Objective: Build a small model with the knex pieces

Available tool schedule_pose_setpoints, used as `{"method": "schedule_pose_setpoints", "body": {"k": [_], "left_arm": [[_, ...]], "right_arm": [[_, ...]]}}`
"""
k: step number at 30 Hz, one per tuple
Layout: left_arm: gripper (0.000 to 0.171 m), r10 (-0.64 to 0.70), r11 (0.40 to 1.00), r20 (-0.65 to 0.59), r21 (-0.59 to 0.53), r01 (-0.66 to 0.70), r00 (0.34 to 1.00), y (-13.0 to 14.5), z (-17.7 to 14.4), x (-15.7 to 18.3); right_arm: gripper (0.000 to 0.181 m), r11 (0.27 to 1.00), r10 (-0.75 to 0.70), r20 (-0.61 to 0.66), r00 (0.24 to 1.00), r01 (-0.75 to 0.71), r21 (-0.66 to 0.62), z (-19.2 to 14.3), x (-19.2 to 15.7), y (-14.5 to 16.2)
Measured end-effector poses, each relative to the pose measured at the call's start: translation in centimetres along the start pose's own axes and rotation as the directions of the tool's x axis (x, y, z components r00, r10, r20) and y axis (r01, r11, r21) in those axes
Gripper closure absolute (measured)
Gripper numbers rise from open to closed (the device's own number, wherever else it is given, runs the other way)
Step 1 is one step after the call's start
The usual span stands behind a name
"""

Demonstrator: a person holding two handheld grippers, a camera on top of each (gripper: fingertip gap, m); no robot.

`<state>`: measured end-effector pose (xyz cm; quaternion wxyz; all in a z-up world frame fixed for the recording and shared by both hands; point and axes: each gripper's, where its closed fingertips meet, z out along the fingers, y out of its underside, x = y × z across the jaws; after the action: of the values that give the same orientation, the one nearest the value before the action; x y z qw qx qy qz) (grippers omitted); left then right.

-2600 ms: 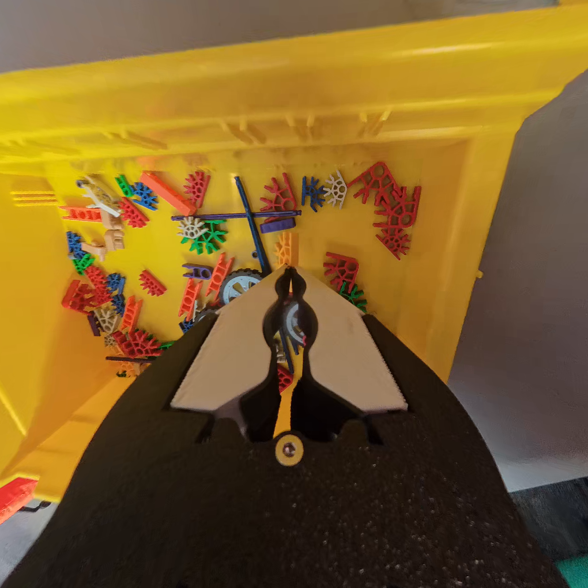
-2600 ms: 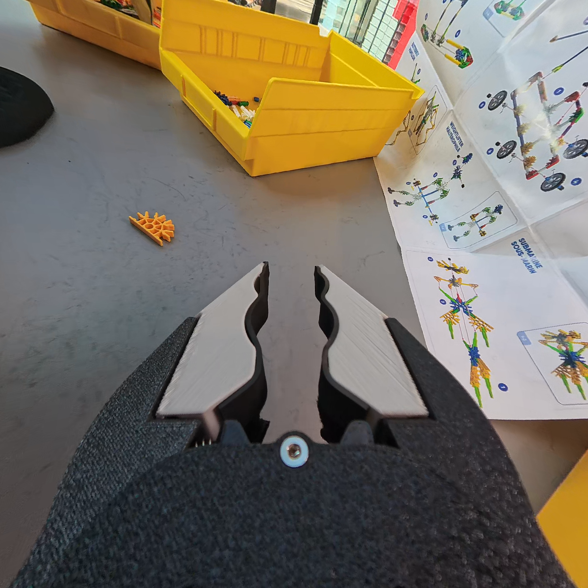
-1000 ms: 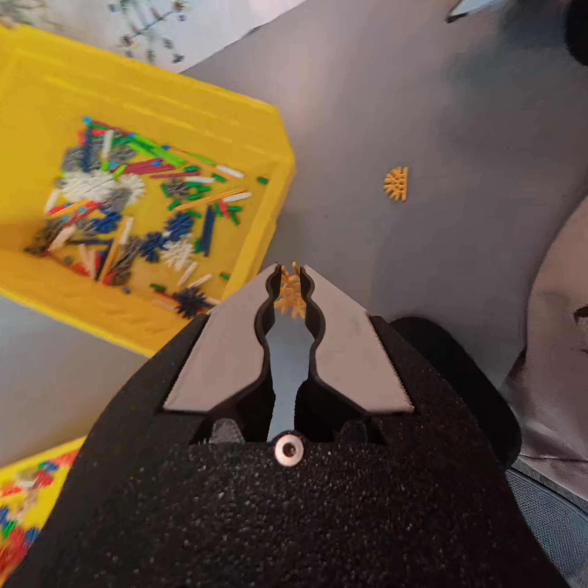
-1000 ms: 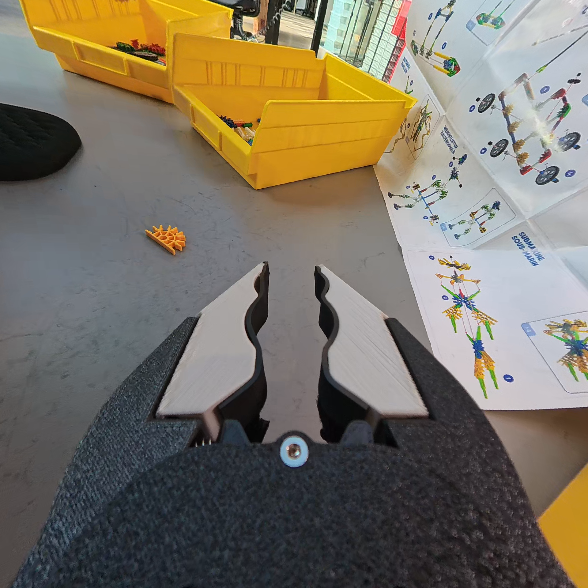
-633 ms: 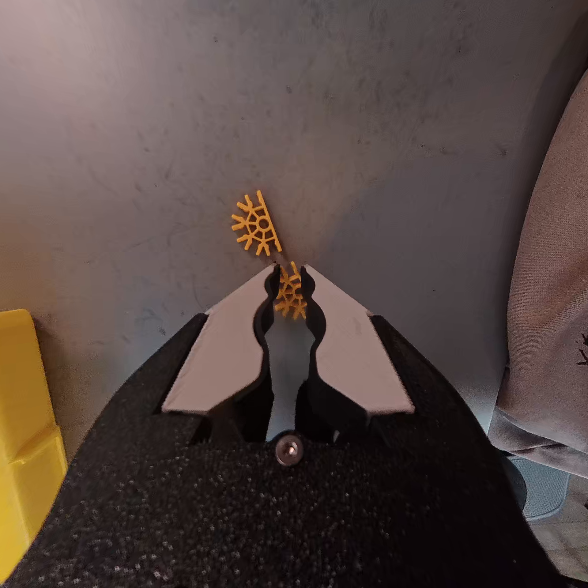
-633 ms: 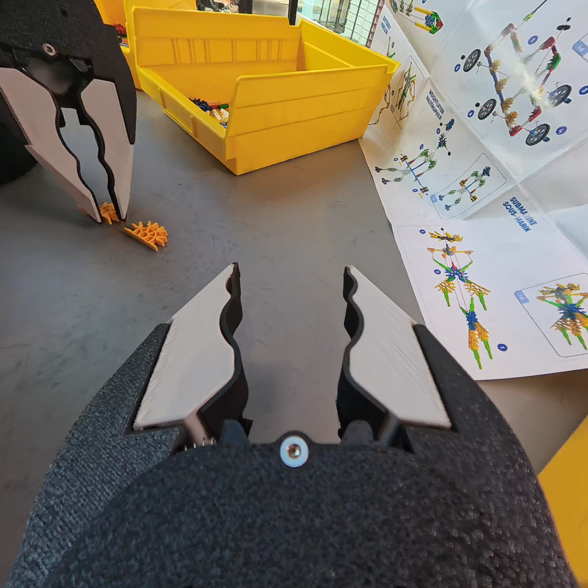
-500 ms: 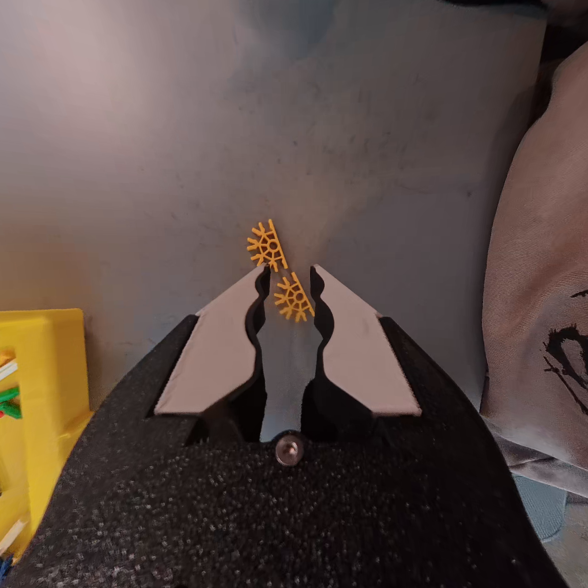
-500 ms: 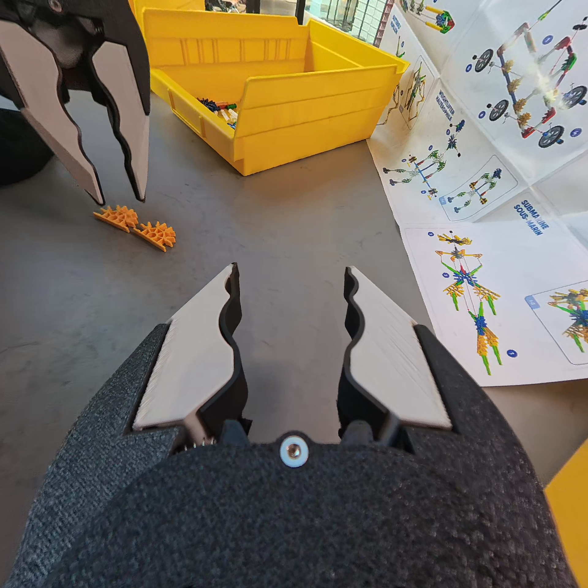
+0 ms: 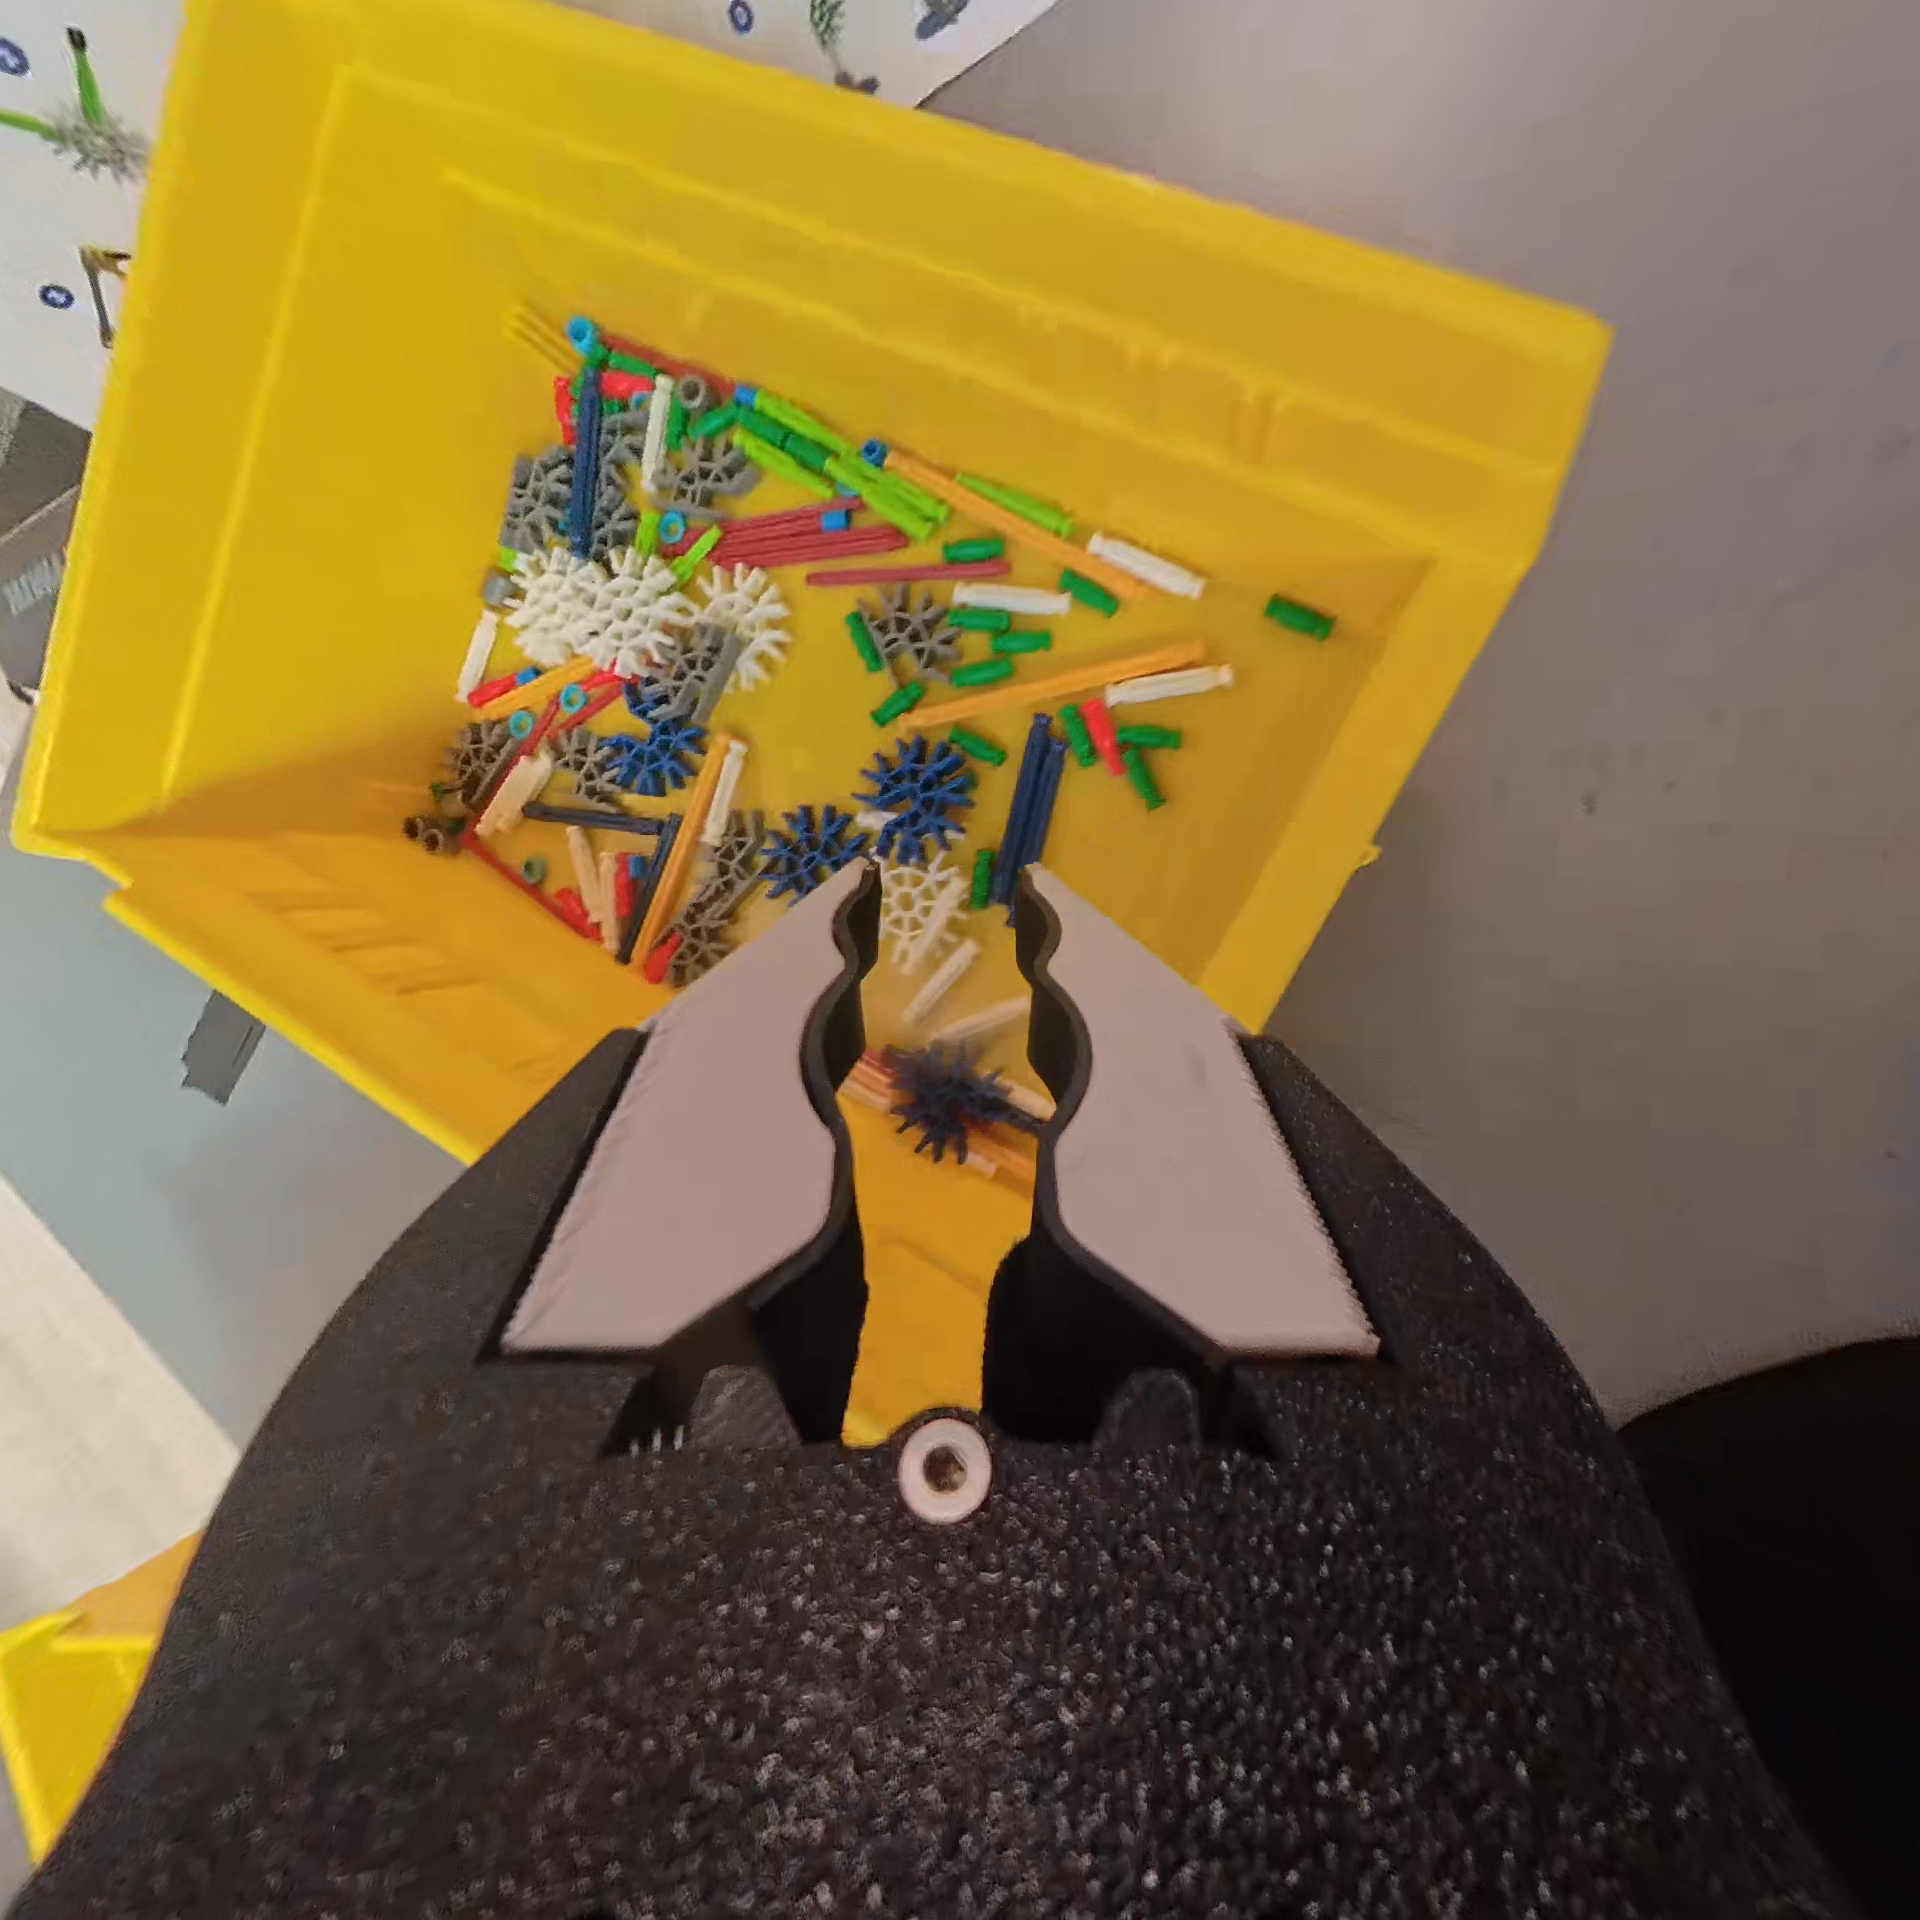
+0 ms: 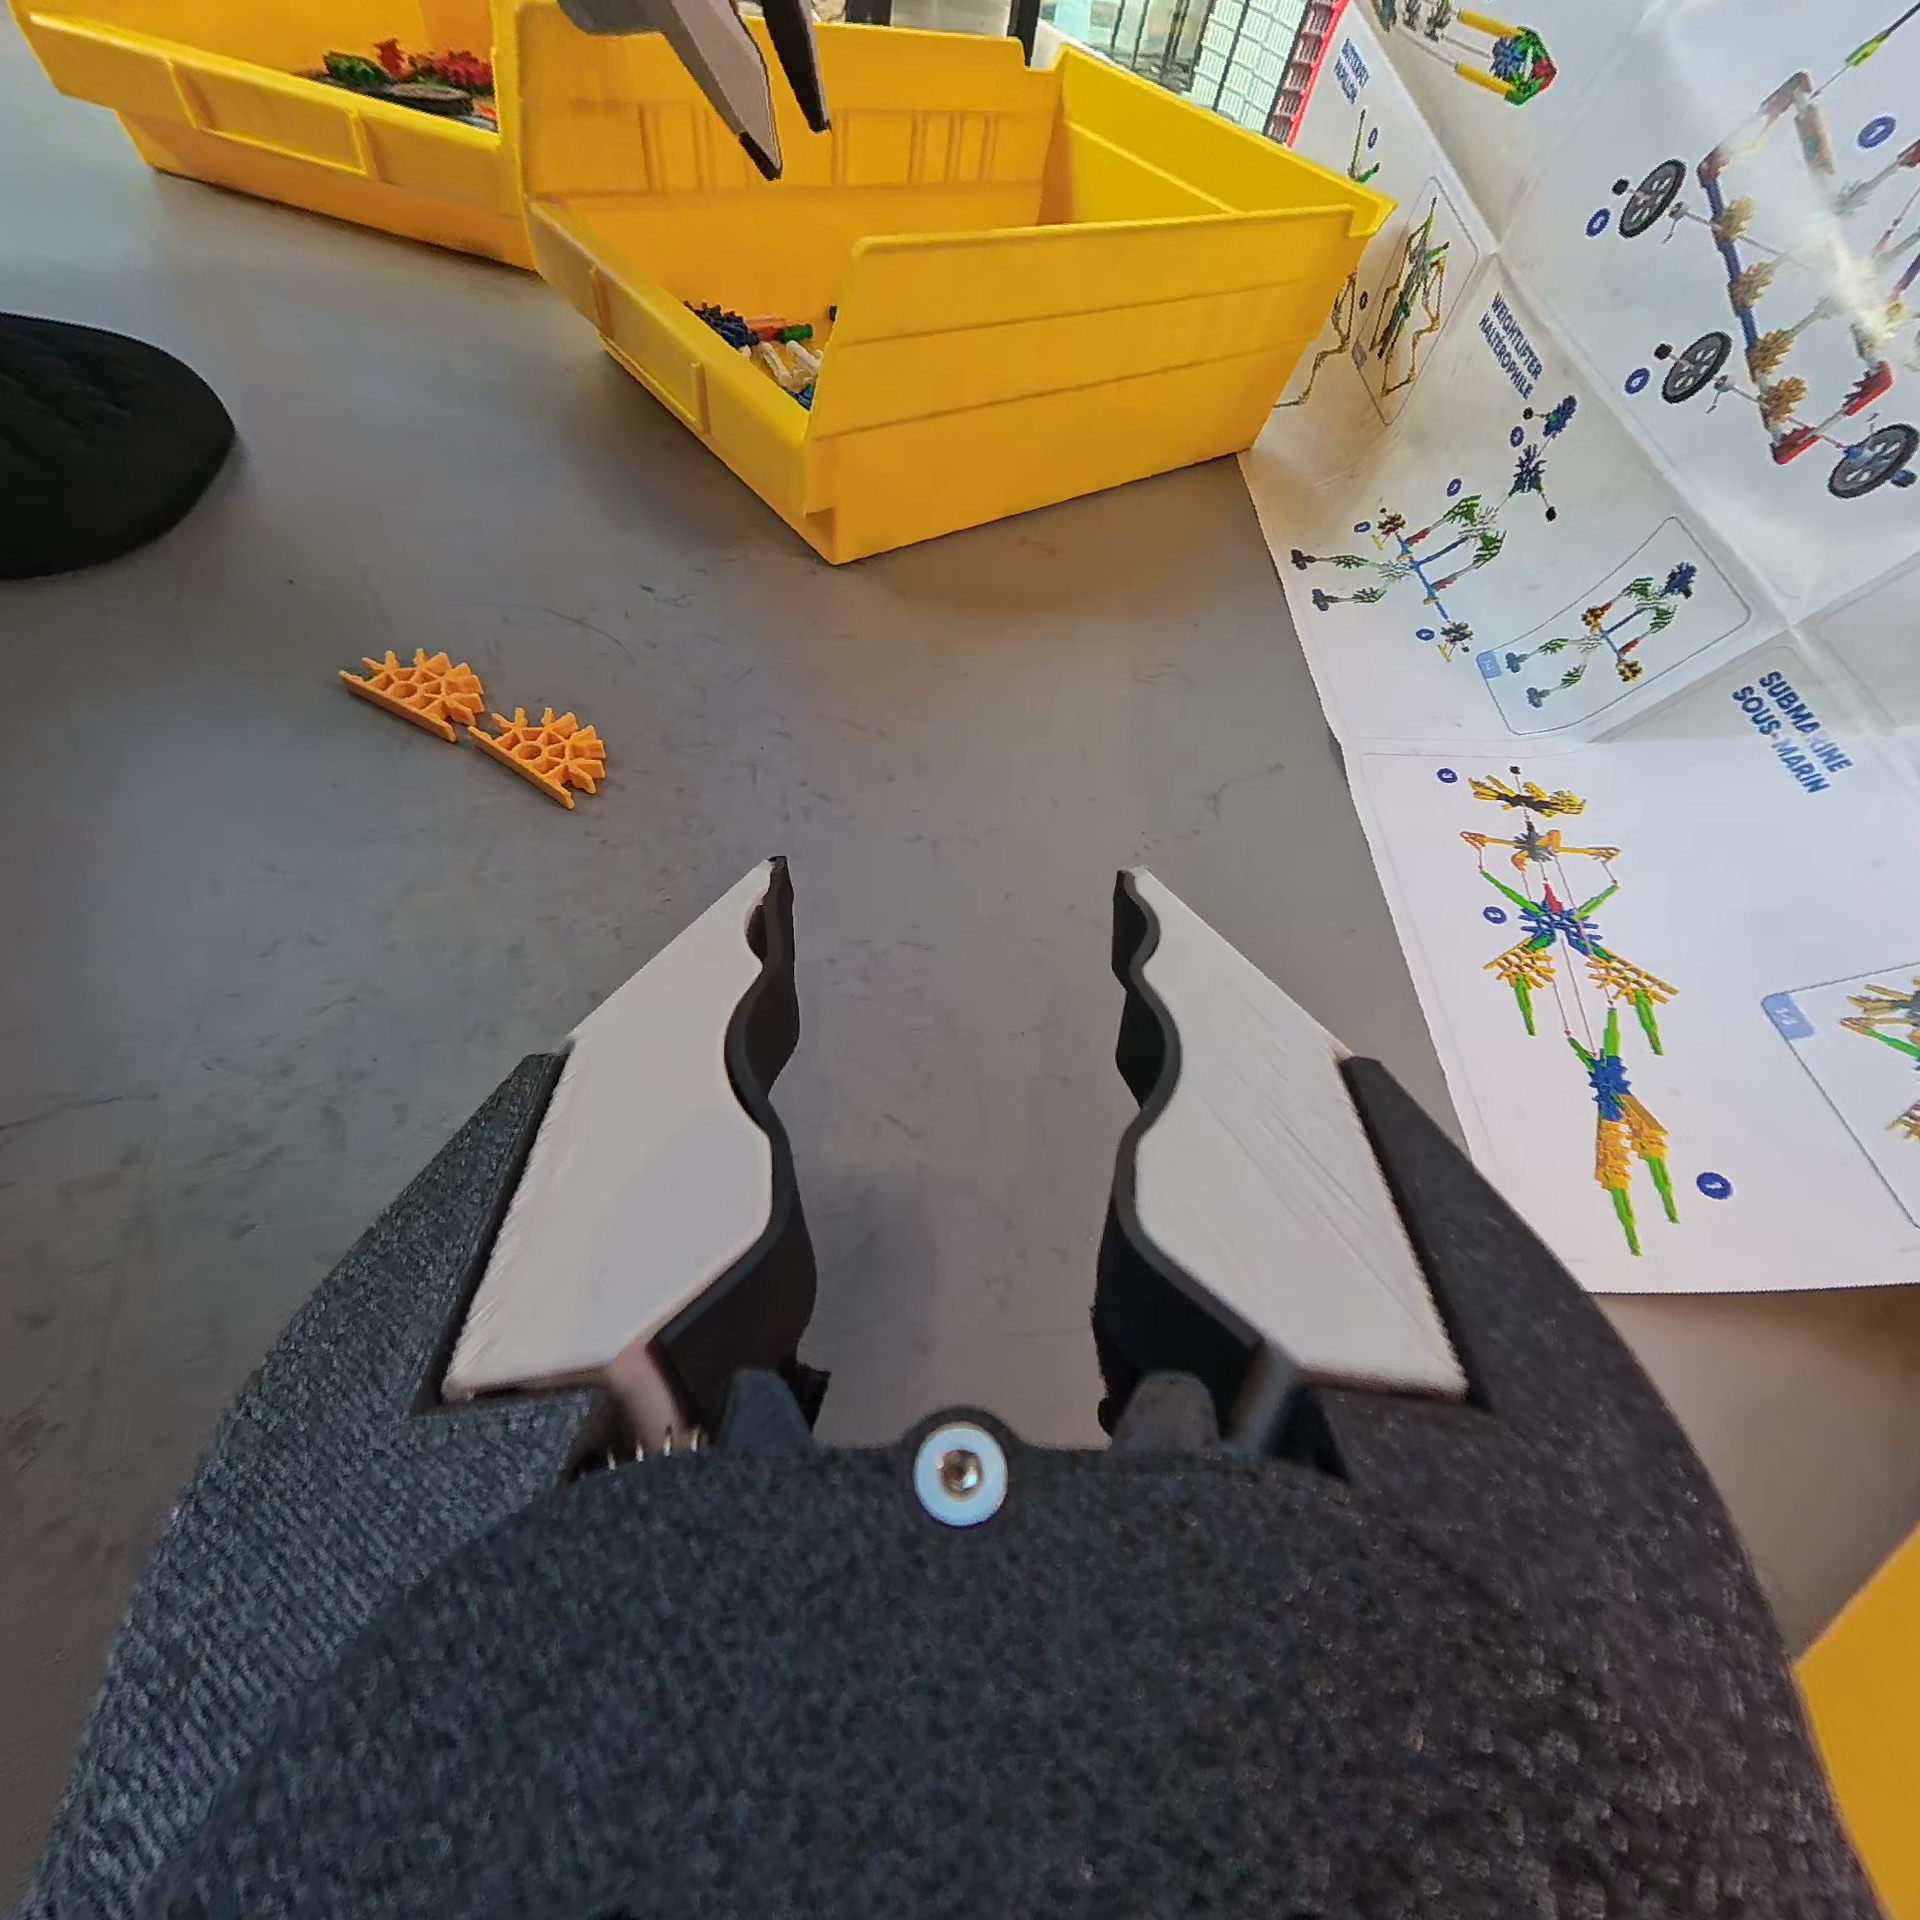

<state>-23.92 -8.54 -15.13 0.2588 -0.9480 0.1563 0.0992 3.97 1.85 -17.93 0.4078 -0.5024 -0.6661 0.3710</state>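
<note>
My left gripper point(image 9: 948, 878) is open and empty, hovering above a yellow bin point(image 9: 1195, 343) of small rods and snowflake-shaped connectors. A white connector point(image 9: 920, 909) and a dark blue connector point(image 9: 951, 1101) show between its fingers, lying in the bin. The left gripper also shows in the right wrist view point(image 10: 790, 145) above that same bin point(image 10: 1039, 416). My right gripper point(image 10: 951, 873) is open and empty, low over the grey table point(image 10: 935, 707). Two orange half-round connectors point(image 10: 421, 688) point(image 10: 545, 750) lie side by side on the table, ahead and to its left.
A second yellow bin point(image 10: 312, 135) with red and green parts stands behind the first. A white instruction sheet point(image 10: 1621, 644) with coloured model drawings covers the table's right side. A black rounded object point(image 10: 94, 447) sits at the left edge. A yellow corner point(image 10: 1860, 1714) shows bottom right. Spacing between my two grippers at the tips: around 30 cm.
My left gripper carried an orange connector from a bin, set it beside the first one, opened, and moved up over the rod bin. My right gripper opened wider.
</note>
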Motion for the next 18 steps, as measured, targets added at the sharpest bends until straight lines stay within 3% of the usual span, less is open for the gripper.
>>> {"method": "schedule_pose_setpoints", "body": {"k": [6, 9, 13, 15, 18], "left_arm": [[0.145, 0.185, 0.952, -0.093, -0.232, -0.202, 0.978, 2.3, 3.4, -2.2], [0.138, 0.195, 0.923, -0.172, -0.299, -0.240, 0.966, 2.9, 5.7, -2.0], [0.128, 0.175, 0.912, -0.241, -0.327, -0.249, 0.955, 3.2, 8.0, -1.7], [0.138, 0.148, 0.919, -0.267, -0.319, -0.233, 0.952, 3.1, 8.6, -1.3], [0.139, 0.161, 0.924, -0.259, -0.299, -0.237, 0.952, 2.8, 8.6, -1.3]], "right_arm": [[0.125, 1.000, -0.009, 0.006, 1.000, 0.009, -0.004, 0.1, -0.2, 0.1], [0.126, 1.000, -0.010, 0.004, 1.000, 0.010, 0.000, 0.0, -0.1, 0.0], [0.127, 1.000, -0.011, 0.005, 1.000, 0.011, 0.000, -0.1, -0.1, 0.0], [0.128, 1.000, -0.012, 0.008, 1.000, 0.012, -0.001, -0.1, -0.2, 0.0], [0.129, 1.000, -0.019, 0.011, 1.000, 0.019, -0.005, -0.1, -0.2, 0.1]]}}
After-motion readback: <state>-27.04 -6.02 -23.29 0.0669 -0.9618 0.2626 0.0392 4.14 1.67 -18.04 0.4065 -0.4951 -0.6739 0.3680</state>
